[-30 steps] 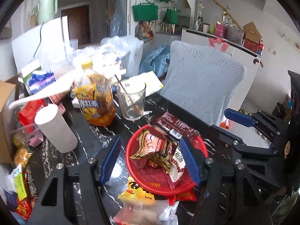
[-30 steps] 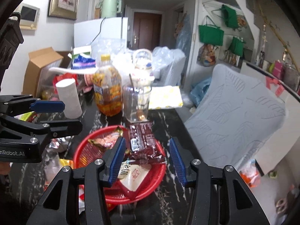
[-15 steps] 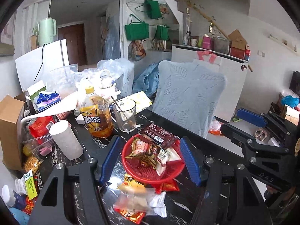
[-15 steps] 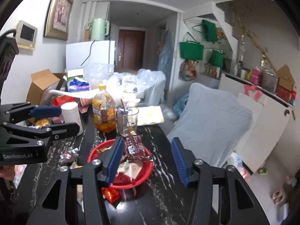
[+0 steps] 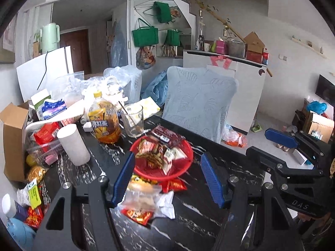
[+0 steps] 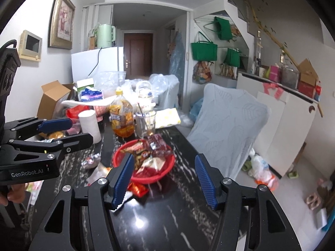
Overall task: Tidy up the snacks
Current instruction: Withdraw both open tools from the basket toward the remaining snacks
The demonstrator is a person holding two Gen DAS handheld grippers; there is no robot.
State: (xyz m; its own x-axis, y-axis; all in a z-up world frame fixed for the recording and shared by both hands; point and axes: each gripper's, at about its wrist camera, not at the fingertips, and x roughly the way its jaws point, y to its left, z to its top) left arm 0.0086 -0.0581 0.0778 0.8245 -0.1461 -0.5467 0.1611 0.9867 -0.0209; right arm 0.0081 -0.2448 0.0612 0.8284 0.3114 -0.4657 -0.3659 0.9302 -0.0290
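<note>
While the left gripper (image 5: 167, 175) stands spread and empty, the red basket (image 5: 184, 168) of snack packets (image 5: 155, 152) rests on the desk (image 5: 209, 215); right gripper (image 6: 164, 178), jaws opening, holds nothing.

1. The worktop (image 5: 196, 219) is glossy black stone with white veining, mirroring the light.
2. The red basket (image 5: 184, 163) is smooth plastic mesh.
3. The snack packets (image 5: 155, 152) in it are shiny, crinkled foil and film.
4. The drinking glass (image 5: 133, 119) is clear and smooth; the bottle (image 5: 104, 123) is glossy transparent plastic with a paper-like label.
5. The chair cover (image 5: 199, 104) is matt, pale cloth with embossed leaves.
6. The cardboard box (image 5: 12, 138) is dull brown.
7. The fingers (image 6: 204, 177) wear ribbed blue pads on matt black frames with bright metal screws.
</note>
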